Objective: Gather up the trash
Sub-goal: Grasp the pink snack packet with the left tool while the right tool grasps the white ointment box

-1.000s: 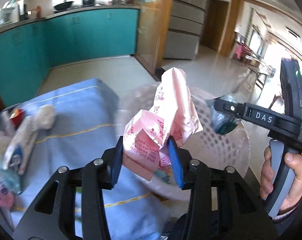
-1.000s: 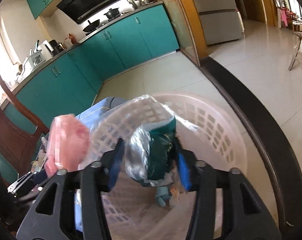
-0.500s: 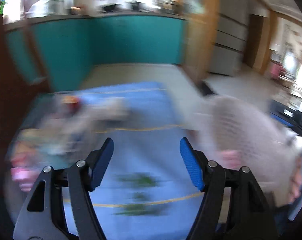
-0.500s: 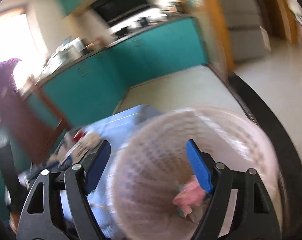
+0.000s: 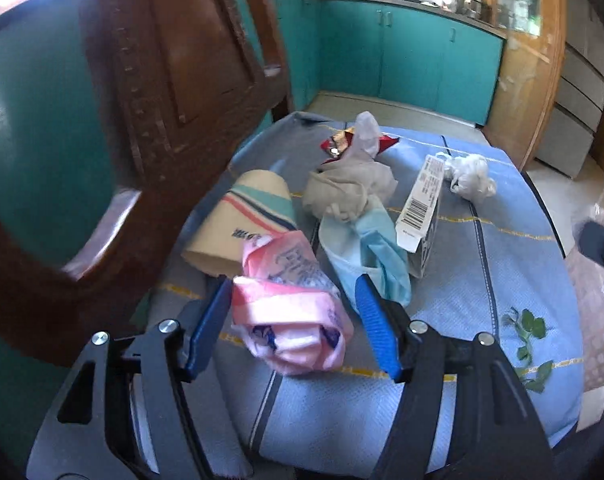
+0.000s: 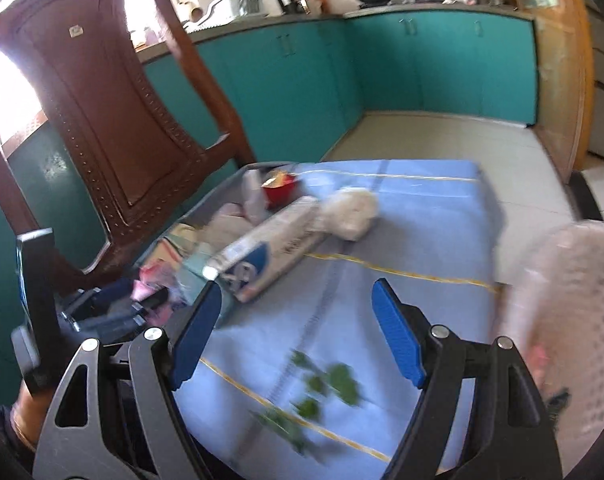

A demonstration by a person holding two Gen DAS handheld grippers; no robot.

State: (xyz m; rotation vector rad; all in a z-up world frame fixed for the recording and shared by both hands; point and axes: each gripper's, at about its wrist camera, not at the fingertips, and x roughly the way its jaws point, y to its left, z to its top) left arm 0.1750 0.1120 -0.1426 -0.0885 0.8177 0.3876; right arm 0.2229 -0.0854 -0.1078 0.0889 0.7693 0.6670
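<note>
My left gripper [image 5: 294, 328] is open low over the blue cloth [image 5: 502, 280]. A pink plastic package [image 5: 290, 312] lies between its blue pads with a gap on each side. Beyond it lie a tipped paper cup [image 5: 238, 224], a beige crumpled bag [image 5: 350, 188], a light blue wrapper [image 5: 366, 248], a barcoded white box [image 5: 420, 208], a white crumpled bag [image 5: 470, 172] and a red wrapper [image 5: 342, 142]. My right gripper [image 6: 298, 328] is open and empty above the cloth, with blurred green leaves [image 6: 326, 388] just below it. The white box [image 6: 270, 248] lies ahead to its left.
The pale plastic basket [image 6: 574, 300] stands at the table's right edge. A dark wooden chair [image 6: 102, 120] rises behind the trash at the left. Teal kitchen cabinets [image 6: 422, 68] line the far wall. Green leaves [image 5: 530, 328] lie on the cloth near the basket.
A second ago both grippers were shut on trash over the basket, a pink wrapper left and a clear-and-green bag right. Both have opened, lost those pieces and swung left to the trash pile.
</note>
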